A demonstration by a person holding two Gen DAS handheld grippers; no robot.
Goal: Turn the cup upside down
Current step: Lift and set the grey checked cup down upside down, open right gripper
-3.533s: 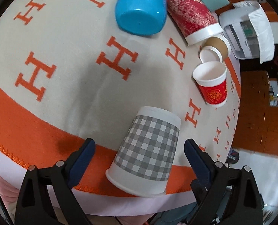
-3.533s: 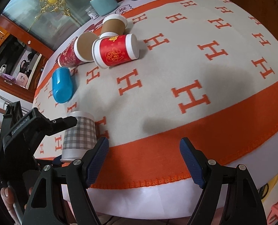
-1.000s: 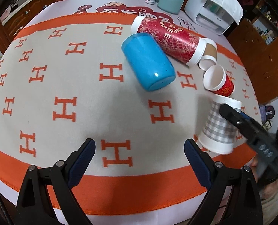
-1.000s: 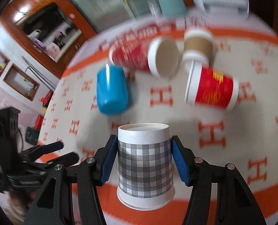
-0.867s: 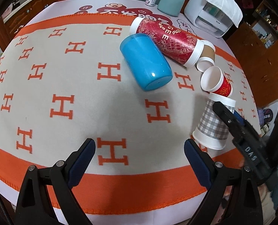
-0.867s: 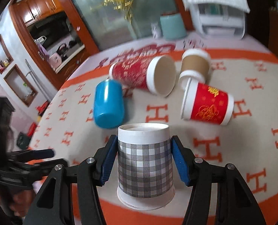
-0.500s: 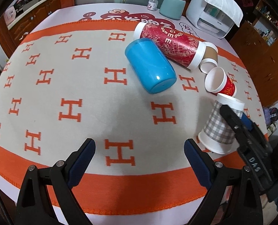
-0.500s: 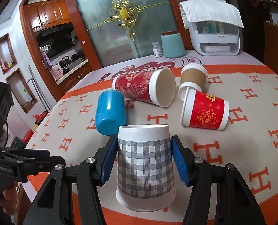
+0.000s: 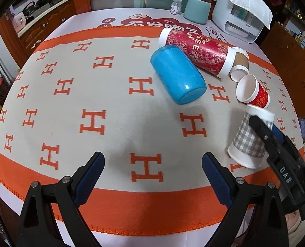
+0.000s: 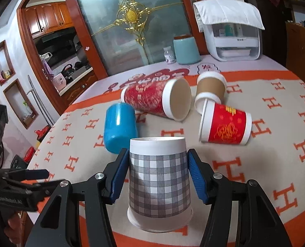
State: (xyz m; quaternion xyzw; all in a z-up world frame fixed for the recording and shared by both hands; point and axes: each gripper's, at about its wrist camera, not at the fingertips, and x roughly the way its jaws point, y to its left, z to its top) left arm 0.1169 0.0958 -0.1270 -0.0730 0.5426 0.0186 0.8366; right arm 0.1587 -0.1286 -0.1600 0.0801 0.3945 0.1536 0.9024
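Note:
The grey plaid paper cup (image 10: 158, 183) stands upside down, rim on the orange-and-cream cloth near the front edge. My right gripper (image 10: 158, 177) is shut on it, blue pads against both sides. In the left wrist view the cup (image 9: 249, 138) stands at the right edge with the right gripper (image 9: 276, 142) around it. My left gripper (image 9: 152, 177) is open and empty above the cloth's front middle, well left of the cup.
A blue tumbler (image 9: 178, 78), a tall red cup (image 9: 197, 51), a brown cup (image 10: 211, 86) and a small red cup (image 10: 226, 123) lie on their sides behind. A white appliance (image 10: 232, 39) and teal jar (image 10: 186, 50) stand at the back.
My right gripper closed on the plaid cup and has since lowered and steadied; the cup's rim now rests on the cloth. My left gripper pulled away from the cup and stays open.

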